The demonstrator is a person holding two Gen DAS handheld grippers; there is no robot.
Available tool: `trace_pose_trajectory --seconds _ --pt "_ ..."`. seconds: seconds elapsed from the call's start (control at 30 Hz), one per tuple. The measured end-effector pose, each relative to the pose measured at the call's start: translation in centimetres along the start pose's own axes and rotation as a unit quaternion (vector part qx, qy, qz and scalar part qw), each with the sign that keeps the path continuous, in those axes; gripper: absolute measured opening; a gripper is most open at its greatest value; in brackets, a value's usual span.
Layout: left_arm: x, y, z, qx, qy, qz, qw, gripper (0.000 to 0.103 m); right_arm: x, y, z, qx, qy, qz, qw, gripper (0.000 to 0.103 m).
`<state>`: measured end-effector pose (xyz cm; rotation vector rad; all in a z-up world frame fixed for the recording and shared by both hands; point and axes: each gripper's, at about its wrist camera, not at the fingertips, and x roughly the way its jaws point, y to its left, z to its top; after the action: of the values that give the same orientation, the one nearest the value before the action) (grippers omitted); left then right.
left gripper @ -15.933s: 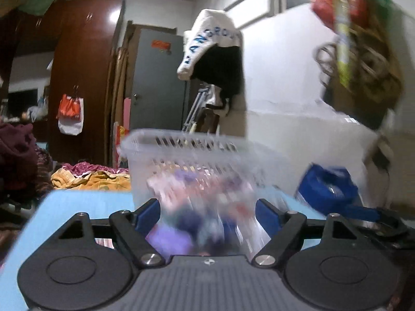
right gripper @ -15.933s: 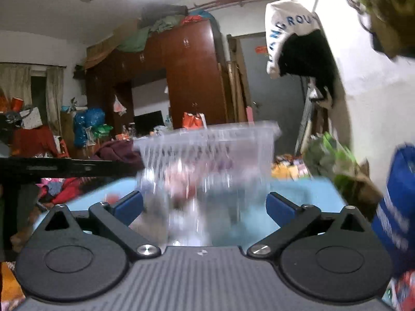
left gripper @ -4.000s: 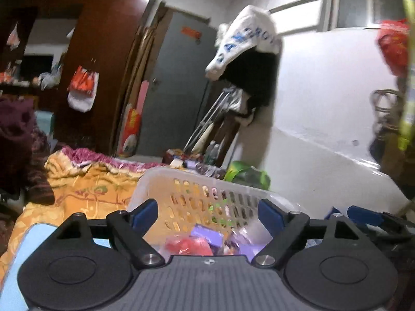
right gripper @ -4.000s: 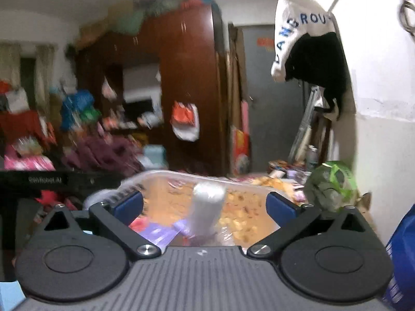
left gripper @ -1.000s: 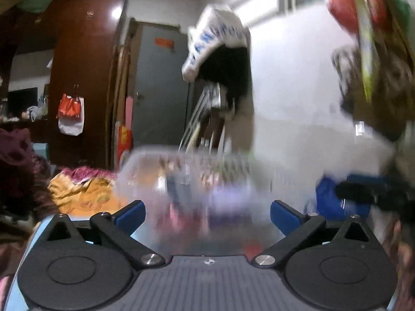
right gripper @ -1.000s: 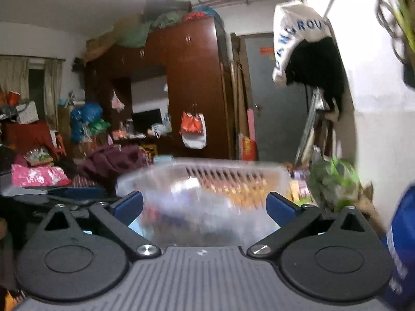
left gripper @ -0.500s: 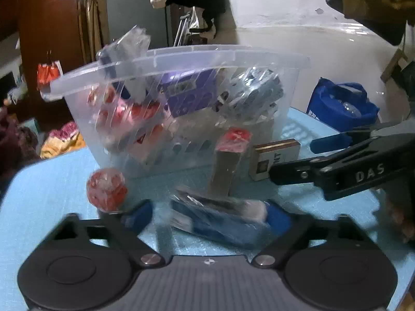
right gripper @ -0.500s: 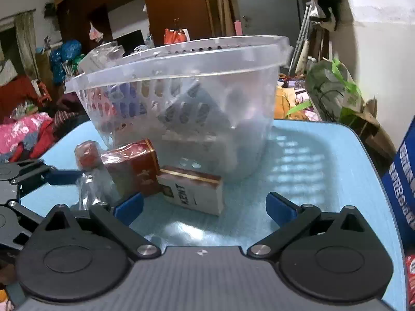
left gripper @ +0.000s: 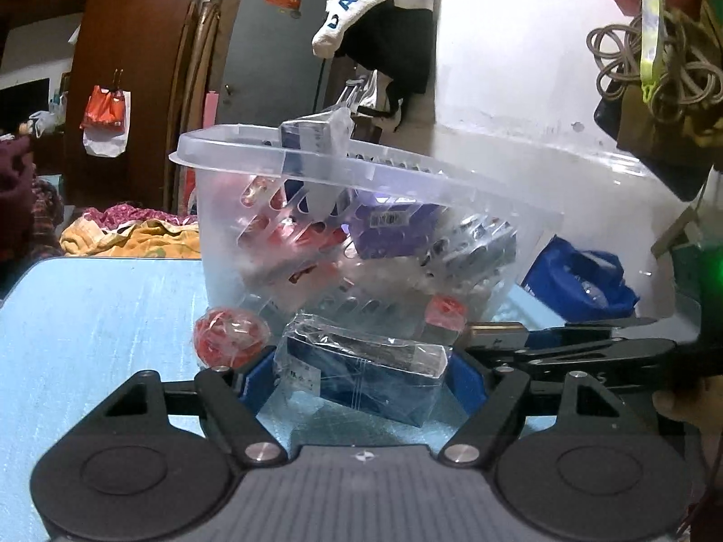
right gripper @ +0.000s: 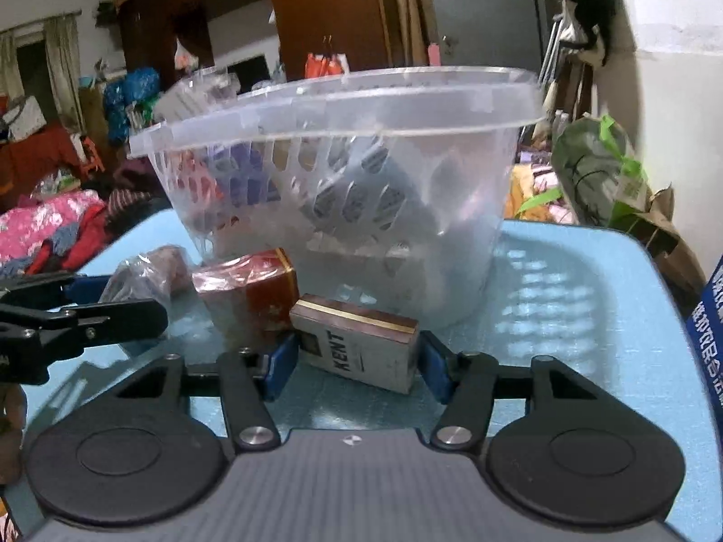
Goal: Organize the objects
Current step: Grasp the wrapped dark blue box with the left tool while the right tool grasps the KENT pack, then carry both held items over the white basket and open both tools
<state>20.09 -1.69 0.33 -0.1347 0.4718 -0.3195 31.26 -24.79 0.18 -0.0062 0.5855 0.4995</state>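
Note:
A clear slotted plastic basket holding several wrapped packs stands on the light-blue table. In front of it lie a dark blue wrapped box, a red round item, a red pack and a KENT cigarette pack. My left gripper has its blue pads on both sides of the blue box, closing on it. My right gripper brackets the KENT pack with its pads at the pack's sides. The right gripper's fingers show in the left wrist view.
A blue bag sits at the table's right. A wall with hanging cords and clothes is behind. A green bag and cluttered bedding lie beyond the table edges.
Both grippers dropped from a raised, blurred view to table level in front of the basket. Their pads have narrowed around the blue box and the KENT pack.

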Motion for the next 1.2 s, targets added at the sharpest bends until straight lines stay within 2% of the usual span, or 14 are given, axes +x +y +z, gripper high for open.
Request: trace_pose_trajectory --seconds 0.23,0.6,0.67,0.8,0.9,0.97,1.03,1.13,1.2 --pt "-0.3 0.2 0.1 -0.003 -0.022 -0.001 0.9997 0.081 -2.9 -0.3 -0.7 0.0 -0.064 -0.001 0.998 0.061" --pt "-0.7 0.3 0.0 -0.003 -0.035 -0.001 0.9994 0.081 -3.1 0.6 -0.5 -0.016 -0.09 0.0 0.996 0.061" --pt "-0.9 0.3 0.0 -0.001 -0.041 -0.002 0.9992 0.081 -3.4 0.6 -0.8 -0.012 -0.092 0.011 0.996 0.061" --pt "-3.5 0.3 0.7 0.007 -0.109 -0.036 0.9934 0.081 -6.5 1.7 -1.8 -0.026 -0.141 0.031 0.989 0.061" --pt "-4.6 0.0 4.1 0.012 -0.141 -0.036 0.9893 0.081 -8.4 2.2 0.5 -0.024 -0.173 0.046 0.984 0.061" --pt "-4.7 -0.1 7.1 0.009 -0.15 -0.039 0.9879 0.081 -8.8 2.4 3.5 -0.033 -0.198 0.03 0.979 0.061" --pt "-3.9 -0.2 10.2 0.012 -0.15 -0.026 0.9883 0.081 -7.7 2.2 6.9 -0.042 -0.212 0.011 0.976 0.061" --pt "-1.0 0.2 13.9 -0.002 -0.12 -0.01 0.9927 0.081 -3.8 1.5 11.3 -0.036 -0.172 -0.009 0.984 0.061" --pt "1.2 0.4 15.1 -0.004 -0.099 0.015 0.9949 0.083 -1.8 1.5 12.6 -0.043 -0.156 -0.014 0.987 0.061"
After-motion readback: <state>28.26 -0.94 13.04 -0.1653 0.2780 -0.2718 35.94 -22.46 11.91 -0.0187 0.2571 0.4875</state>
